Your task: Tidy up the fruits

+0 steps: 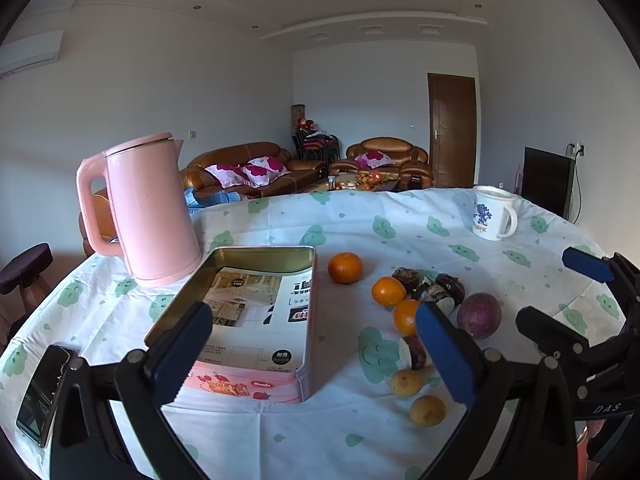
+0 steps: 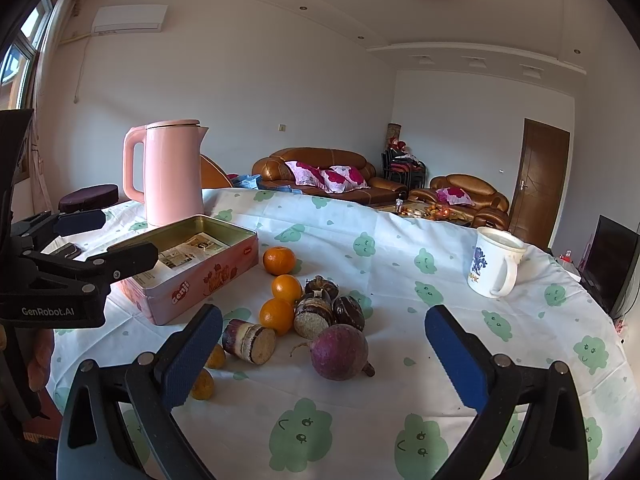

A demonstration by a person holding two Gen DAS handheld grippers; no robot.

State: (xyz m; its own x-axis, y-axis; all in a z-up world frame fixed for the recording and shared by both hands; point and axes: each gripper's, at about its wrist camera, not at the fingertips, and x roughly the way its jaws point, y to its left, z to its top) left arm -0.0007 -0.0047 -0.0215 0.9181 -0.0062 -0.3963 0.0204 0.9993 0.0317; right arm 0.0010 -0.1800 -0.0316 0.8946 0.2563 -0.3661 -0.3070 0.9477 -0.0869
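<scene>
Both the left gripper (image 1: pixel 316 352) and the right gripper (image 2: pixel 324 354) are being held spread and empty. 3 round orange tangerines (image 2: pixel 279 261) are lying right of the open pink rectangular tin (image 2: pixel 192 264); judged light, soft-skinned, best taken gently across the middle.

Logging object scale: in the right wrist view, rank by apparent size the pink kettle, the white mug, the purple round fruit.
1. pink kettle
2. white mug and purple round fruit: look alike; the fruit is nearer, so unranked.
</scene>
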